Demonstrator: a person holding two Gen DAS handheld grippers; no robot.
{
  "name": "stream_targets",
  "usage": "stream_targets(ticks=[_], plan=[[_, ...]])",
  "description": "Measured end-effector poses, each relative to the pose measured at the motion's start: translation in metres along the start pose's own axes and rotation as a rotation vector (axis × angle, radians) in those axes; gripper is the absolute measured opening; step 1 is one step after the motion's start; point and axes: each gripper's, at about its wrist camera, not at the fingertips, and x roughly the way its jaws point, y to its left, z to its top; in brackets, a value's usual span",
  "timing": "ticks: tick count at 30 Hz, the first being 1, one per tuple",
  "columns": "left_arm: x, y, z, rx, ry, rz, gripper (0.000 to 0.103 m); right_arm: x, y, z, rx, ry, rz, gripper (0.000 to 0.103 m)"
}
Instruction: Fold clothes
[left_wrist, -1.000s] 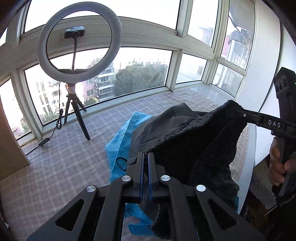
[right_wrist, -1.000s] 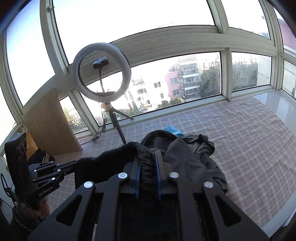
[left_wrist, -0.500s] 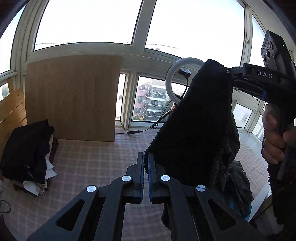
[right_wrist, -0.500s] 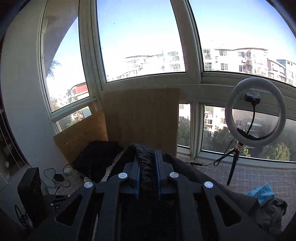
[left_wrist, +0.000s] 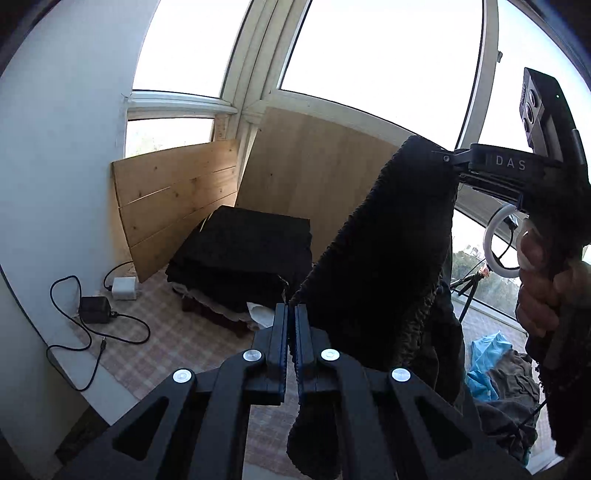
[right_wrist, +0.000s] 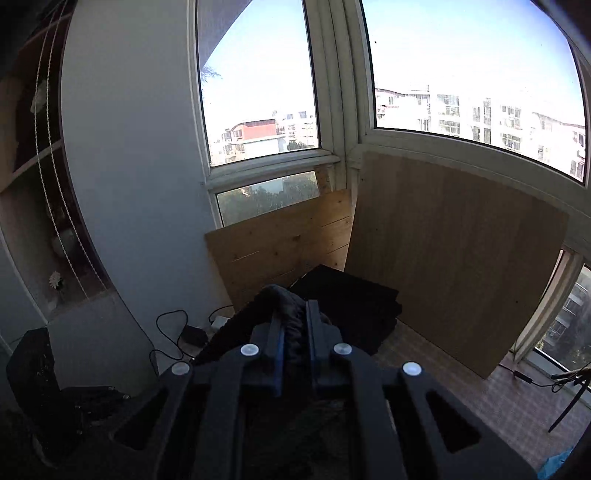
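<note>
Both tools, the left tool (left_wrist: 290, 325) and right tool (right_wrist: 293, 332), pinch the black knit garment (left_wrist: 388, 258) aloft between them near the folded stack (left_wrist: 240, 254); its heavy hanging bulk could slip from either thin grip.

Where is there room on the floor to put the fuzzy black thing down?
Bare checked mat lies between the cable and the black stack. It is crowded by the blue and grey clothes.

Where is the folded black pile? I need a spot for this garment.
In the left wrist view, the folded black pile sits left of centre, against the wooden boards in the window corner.
</note>
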Motion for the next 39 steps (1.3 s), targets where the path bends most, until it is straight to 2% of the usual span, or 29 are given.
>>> stream_targets(ticks=[3, 5, 9, 12, 14, 17, 19, 22, 24, 27, 29, 30, 32, 34, 37, 39], plan=[[-0.03, 0.01, 0.057, 0.038, -0.077, 0.052, 0.003, -0.007, 0.021, 0.051, -0.024, -0.067, 0.002, 0.008], [-0.062, 0.009, 0.101, 0.075, -0.151, 0.069, 0.003, -0.026, 0.028, 0.091, -0.023, -0.138, 0.011, 0.007], [-0.149, -0.023, 0.18, 0.194, -0.325, 0.126, 0.001, -0.092, 0.029, 0.163, 0.016, -0.282, 0.065, 0.007], [-0.176, -0.053, 0.196, 0.251, -0.314, 0.099, 0.0, -0.156, 0.026, 0.2, 0.008, -0.394, 0.023, 0.007], [-0.193, -0.072, 0.205, 0.288, -0.303, 0.078, 0.0, -0.184, 0.011, 0.21, 0.037, -0.396, 0.026, 0.007], [-0.218, -0.101, 0.219, 0.343, -0.285, 0.047, 0.0, -0.204, -0.027, 0.184, 0.089, -0.37, -0.023, 0.006], [-0.182, -0.113, 0.184, 0.404, -0.176, 0.02, 0.0, -0.202, -0.057, 0.14, 0.086, -0.319, -0.076, 0.006], [-0.11, -0.119, 0.105, 0.404, -0.001, -0.069, 0.0, -0.173, -0.112, 0.048, 0.12, -0.158, -0.17, 0.006], [-0.051, -0.121, 0.044, 0.364, 0.127, -0.144, 0.0, -0.146, -0.151, -0.025, 0.151, -0.016, -0.215, 0.006], [0.03, -0.128, -0.051, 0.32, 0.319, -0.201, 0.0, -0.099, -0.21, -0.139, 0.22, 0.226, -0.296, 0.006], [0.074, -0.136, -0.111, 0.241, 0.451, -0.246, 0.0, -0.076, -0.247, -0.206, 0.324, 0.36, -0.307, 0.005], [0.09, -0.143, -0.136, 0.205, 0.505, -0.263, 0.0, -0.07, -0.261, -0.23, 0.344, 0.394, -0.33, 0.005], [0.111, -0.162, -0.173, 0.168, 0.569, -0.285, 0.0, -0.066, -0.279, -0.265, 0.356, 0.432, -0.375, 0.005], [0.126, -0.181, -0.193, 0.145, 0.599, -0.306, 0.003, -0.066, -0.293, -0.28, 0.376, 0.446, -0.39, 0.005], [0.136, -0.219, -0.198, 0.136, 0.62, -0.335, 0.02, -0.072, -0.312, -0.277, 0.385, 0.436, -0.393, 0.005], [0.14, -0.239, -0.202, 0.184, 0.613, -0.301, 0.037, -0.074, -0.317, -0.272, 0.376, 0.431, -0.39, 0.005]])
